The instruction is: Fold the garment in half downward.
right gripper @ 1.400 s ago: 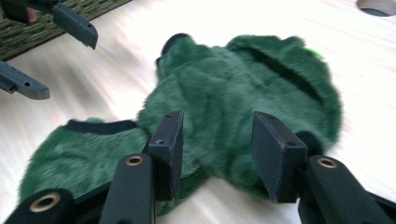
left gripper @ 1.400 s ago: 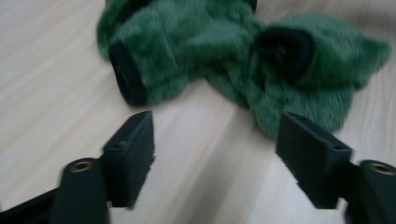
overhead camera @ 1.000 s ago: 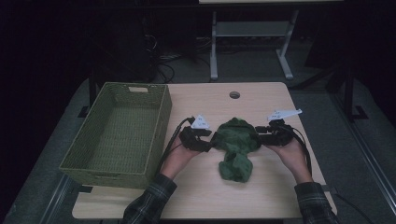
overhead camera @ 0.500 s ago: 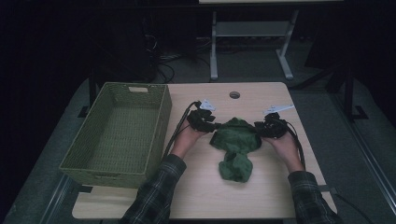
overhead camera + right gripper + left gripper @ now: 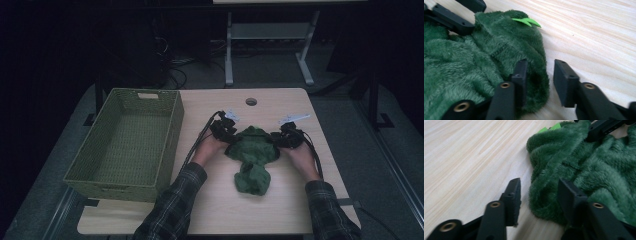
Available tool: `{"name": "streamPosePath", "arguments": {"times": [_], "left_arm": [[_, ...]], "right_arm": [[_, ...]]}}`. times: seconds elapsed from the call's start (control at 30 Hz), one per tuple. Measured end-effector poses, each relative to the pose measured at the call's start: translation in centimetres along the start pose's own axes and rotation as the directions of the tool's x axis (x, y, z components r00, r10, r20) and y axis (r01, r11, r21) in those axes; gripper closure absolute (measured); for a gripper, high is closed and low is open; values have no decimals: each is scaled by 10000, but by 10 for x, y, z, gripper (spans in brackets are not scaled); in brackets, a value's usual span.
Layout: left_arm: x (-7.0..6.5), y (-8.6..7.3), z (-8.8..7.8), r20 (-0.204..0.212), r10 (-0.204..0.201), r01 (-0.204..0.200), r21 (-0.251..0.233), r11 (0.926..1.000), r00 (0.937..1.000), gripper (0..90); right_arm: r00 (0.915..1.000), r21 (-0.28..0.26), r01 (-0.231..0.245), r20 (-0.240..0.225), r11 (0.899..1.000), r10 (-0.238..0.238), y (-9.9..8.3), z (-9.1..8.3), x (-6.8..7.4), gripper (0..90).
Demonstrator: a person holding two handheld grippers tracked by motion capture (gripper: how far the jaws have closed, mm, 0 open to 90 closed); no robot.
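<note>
High view gives me the green fleece cloth [image 5: 252, 155] crumpled near the middle of the table [image 5: 280, 210], with the woven basket [image 5: 127, 145] standing to its left, apart from it. My left gripper [image 5: 226, 134] sits at the cloth's left edge and my right gripper [image 5: 286, 138] at its right edge, both low over the wood. In the left gripper view, the jaws stand partly apart with a fold of the cloth's edge [image 5: 579, 170] between them; one jaw lies against the fleece, the other is clear of it on bare table, so nothing is pinched. In the right gripper view, the jaws have just been closing and straddle the cloth's rim [image 5: 499, 57]: one is buried in the pile, the other stands off it over the wood, so I have no grip there yet either. A bright green tag [image 5: 526, 22] sticks out at the cloth's far edge.
</note>
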State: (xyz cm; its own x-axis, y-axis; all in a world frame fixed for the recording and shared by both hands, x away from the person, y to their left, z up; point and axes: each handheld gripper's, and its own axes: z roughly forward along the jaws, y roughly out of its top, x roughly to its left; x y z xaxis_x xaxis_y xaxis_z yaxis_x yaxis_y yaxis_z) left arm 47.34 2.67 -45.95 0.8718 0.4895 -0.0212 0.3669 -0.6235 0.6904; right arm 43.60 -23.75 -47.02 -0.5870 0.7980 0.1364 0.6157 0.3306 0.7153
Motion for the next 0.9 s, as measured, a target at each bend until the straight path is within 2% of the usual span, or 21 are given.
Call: {"name": "streamPosePath", "arguments": {"times": [0.07,0.2,0.27,0.33,0.5,0.6,0.63,0.67,0.7,0.73,0.77,0.83,0.9], "left_arm": [[1,0,2,34,-4,4,96,10000,10000,587],[1,0,4,-33,181,-180,263,9995,9998,713],[2,0,4,-33,166,-165,302,9994,9999,810],[1,0,3,-55,141,-139,305,9994,9999,860],[1,5,-4,-93,38,-39,-101,9999,9999,871],[1,12,-11,-187,-21,13,-416,9991,9998,873],[1,16,-14,-218,-21,9,-551,9985,9998,873],[1,20,-17,-283,35,-54,-669,9977,9996,873],[1,25,-22,-380,75,-106,-818,9966,9992,873],[2,28,-25,-446,100,-141,-915,9957,9990,873],[2,31,-28,-502,143,-192,-976,9950,9986,873],[4,38,-34,-675,188,-265,-1147,9930,9975,873],[6,43,-42,-798,184,-291,-1350,9904,9966,872]], "right_arm": [[10000,46,-6,-29,10000,6,0,2,0,695],[10000,114,-4,-38,9999,5,-1,4,0,837],[10000,46,78,-5,10000,-78,0,2,0,861],[10000,20,21,18,10000,-21,1,0,1,869],[9999,-249,-104,-5,9996,104,4,-7,2,872],[10000,-599,-67,34,9982,69,9,-14,2,874],[9998,-438,-196,-95,9988,192,14,-16,1,874],[9999,-463,-119,-26,9989,118,18,-18,0,874],[10000,-730,-19,87,9973,26,22,-21,0,874],[9999,-590,-133,-54,9982,130,28,-23,-1,874],[9999,-565,-30,131,9984,37,32,-25,-2,874],[9999,-603,-11,110,9982,18,39,-27,-4,874],[9998,-931,-106,184,9956,124,45,-32,-5,874]]}}
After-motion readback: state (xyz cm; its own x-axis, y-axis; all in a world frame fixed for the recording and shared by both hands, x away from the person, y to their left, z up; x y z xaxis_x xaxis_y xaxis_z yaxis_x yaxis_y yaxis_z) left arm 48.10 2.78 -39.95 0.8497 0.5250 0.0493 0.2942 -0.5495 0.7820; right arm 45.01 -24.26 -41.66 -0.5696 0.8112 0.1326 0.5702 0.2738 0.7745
